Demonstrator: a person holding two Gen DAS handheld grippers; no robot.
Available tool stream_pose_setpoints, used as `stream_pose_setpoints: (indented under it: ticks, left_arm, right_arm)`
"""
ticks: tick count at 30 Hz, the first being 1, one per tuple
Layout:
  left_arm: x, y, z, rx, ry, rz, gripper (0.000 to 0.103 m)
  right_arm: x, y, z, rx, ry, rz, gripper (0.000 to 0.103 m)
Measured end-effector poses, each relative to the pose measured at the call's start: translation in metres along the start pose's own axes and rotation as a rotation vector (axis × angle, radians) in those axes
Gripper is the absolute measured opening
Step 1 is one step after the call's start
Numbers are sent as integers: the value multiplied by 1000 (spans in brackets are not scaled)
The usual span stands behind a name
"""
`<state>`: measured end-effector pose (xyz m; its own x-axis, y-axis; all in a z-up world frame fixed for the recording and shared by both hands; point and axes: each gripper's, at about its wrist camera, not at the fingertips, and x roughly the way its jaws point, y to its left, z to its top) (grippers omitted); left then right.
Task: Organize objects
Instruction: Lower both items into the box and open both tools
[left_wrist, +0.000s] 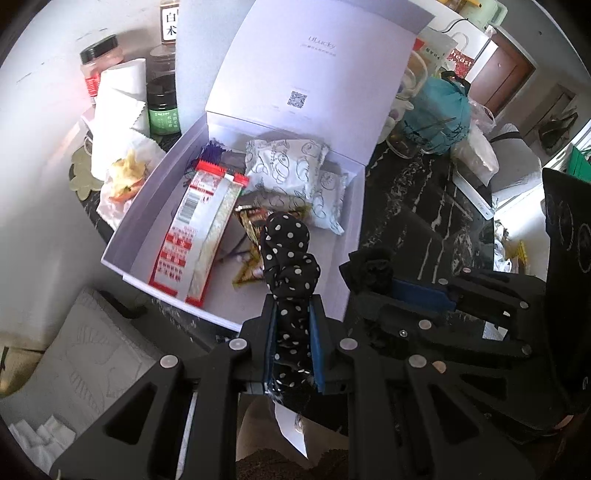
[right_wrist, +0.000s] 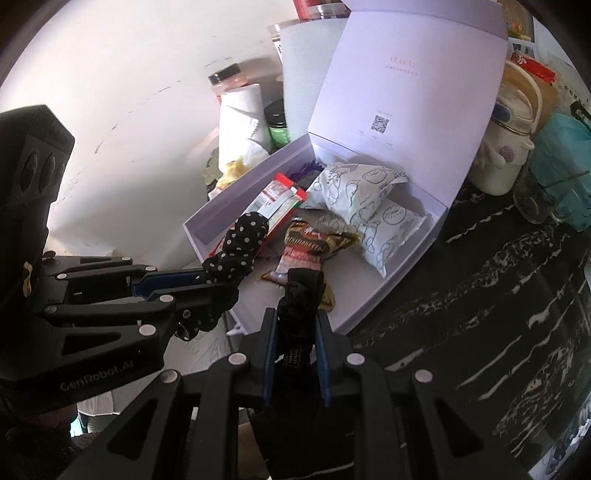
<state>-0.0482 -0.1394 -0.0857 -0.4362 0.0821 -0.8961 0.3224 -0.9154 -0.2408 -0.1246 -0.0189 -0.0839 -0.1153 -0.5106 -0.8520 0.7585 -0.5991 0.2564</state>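
An open white box with its lid raised stands on the dark marble table. It holds a red and white packet, white patterned pouches and brown snack wrappers. My left gripper is shut on a black polka-dot cloth over the box's near edge. My right gripper is shut on a plain black cloth, just right of the left one at the box's near corner.
Jars, a paper roll and food scraps crowd the wall left of the box. A teal bag, a white kettle and glasses stand right of it. Marble tabletop stretches to the right.
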Motion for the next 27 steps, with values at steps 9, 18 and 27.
stream_pose_setpoints:
  ticks: [9, 18, 27]
  left_arm:
    - [22, 17, 32, 18, 17, -15, 15]
    - [46, 36, 63, 40, 27, -13, 15]
    - [70, 50, 87, 63, 38, -8, 15]
  right_arm:
    - [24, -9, 30, 21, 14, -16, 19]
    - [47, -13, 56, 28, 16, -21, 19]
    - [66, -22, 79, 43, 21, -47, 19]
